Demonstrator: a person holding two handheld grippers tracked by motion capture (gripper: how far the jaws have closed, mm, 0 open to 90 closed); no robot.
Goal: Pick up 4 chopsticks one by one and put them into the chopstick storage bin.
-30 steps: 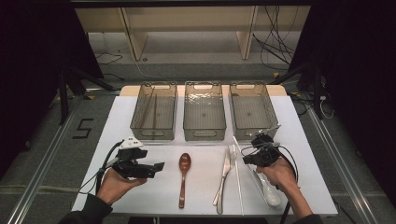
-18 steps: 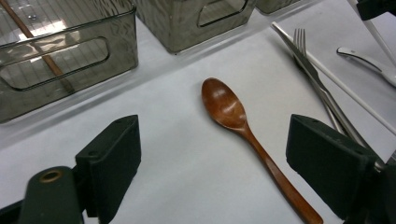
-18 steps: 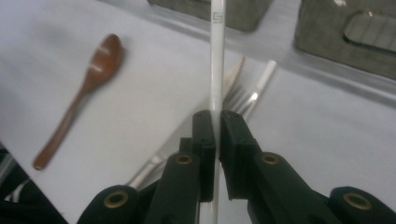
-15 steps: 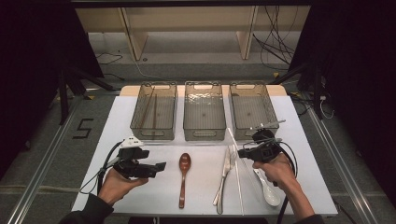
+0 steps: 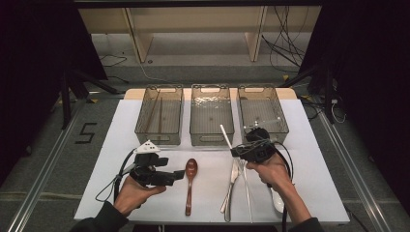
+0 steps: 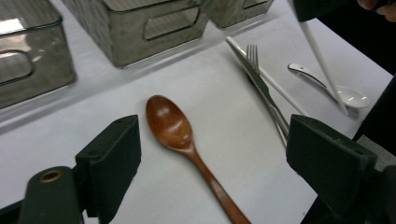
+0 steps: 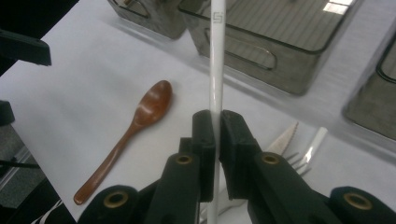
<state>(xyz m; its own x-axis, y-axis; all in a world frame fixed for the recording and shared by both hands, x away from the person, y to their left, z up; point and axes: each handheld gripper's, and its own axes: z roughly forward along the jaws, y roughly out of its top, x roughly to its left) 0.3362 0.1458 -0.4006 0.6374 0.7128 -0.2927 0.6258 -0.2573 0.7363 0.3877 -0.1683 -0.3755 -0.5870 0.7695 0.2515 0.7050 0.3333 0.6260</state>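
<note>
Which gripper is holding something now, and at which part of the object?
The right gripper is shut on a white chopstick, pinching it partway along its shaft. The left gripper is open and holds nothing.

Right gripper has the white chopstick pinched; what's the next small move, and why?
Probably carry it forward over a clear plastic bin: the right gripper is shut on the thin white chopstick, lifted off the white table, bins just ahead.

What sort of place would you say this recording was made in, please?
Probably a lab recording rig, not a kitchen: a white-covered table on bare grey floor, black curtains around, loose cables behind, and three clear plastic bins lined up above cutlery such as a brown wooden spoon.
</note>
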